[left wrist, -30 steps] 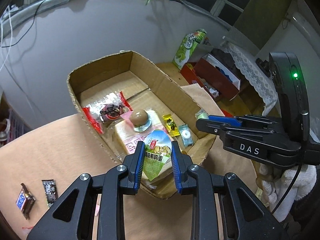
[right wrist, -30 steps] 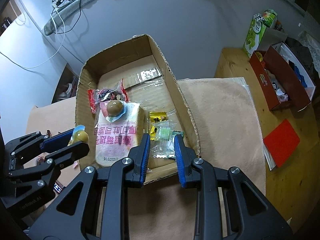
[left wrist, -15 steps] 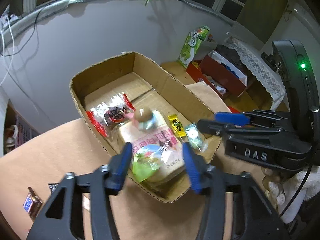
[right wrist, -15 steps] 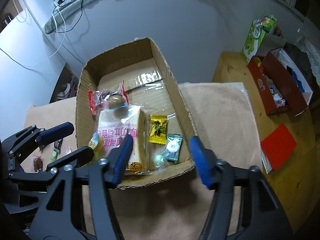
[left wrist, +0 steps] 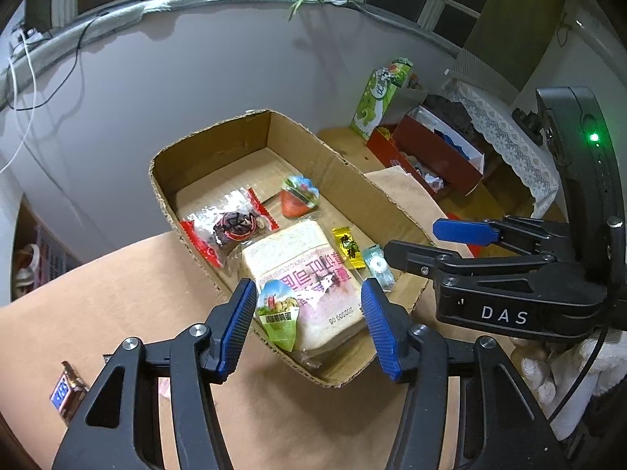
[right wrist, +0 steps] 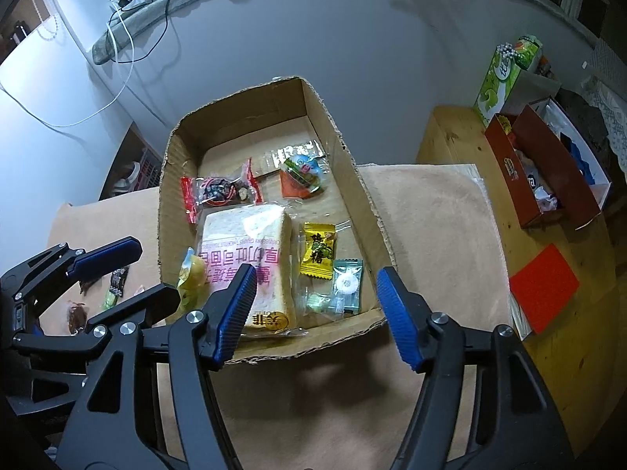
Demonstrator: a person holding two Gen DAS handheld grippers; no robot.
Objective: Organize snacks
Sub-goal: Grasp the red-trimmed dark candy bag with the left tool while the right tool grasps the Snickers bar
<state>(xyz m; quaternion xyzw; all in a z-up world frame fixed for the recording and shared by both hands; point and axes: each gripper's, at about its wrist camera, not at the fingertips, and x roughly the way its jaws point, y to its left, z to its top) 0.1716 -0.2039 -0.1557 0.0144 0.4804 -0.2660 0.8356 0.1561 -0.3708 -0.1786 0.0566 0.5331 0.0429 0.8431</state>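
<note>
The cardboard box (left wrist: 392,203) (right wrist: 364,203) sits on a tan cloth. Inside lie a bread packet (left wrist: 301,274) (right wrist: 250,258), a red-ended wrapper (left wrist: 231,231), an egg packet (left wrist: 299,196) (right wrist: 301,176), a yellow candy (left wrist: 347,246) (right wrist: 317,254) and a teal mint packet (left wrist: 378,266) (right wrist: 347,286). My left gripper (left wrist: 307,313) (right wrist: 145,270) is open over the near end. A green packet (left wrist: 276,313) (right wrist: 192,278) rests loose on the bread by its left finger. The jaws of my right gripper (right wrist: 315,301) (left wrist: 431,243) are opening above the mint packet, gripping nothing.
Small loose snacks (left wrist: 64,391) (right wrist: 117,282) lie on the cloth left of the box. On the wooden table to the right stand a red box (left wrist: 431,156) (right wrist: 548,168), a green carton (left wrist: 380,98) and a red card (right wrist: 542,288). A gloved hand (left wrist: 568,372) holds the right gripper.
Both grippers opened. The left one let the green packet fall onto the bread; the right one released the mint packet into the box. The egg packet slid off the bread, deeper into the box.
</note>
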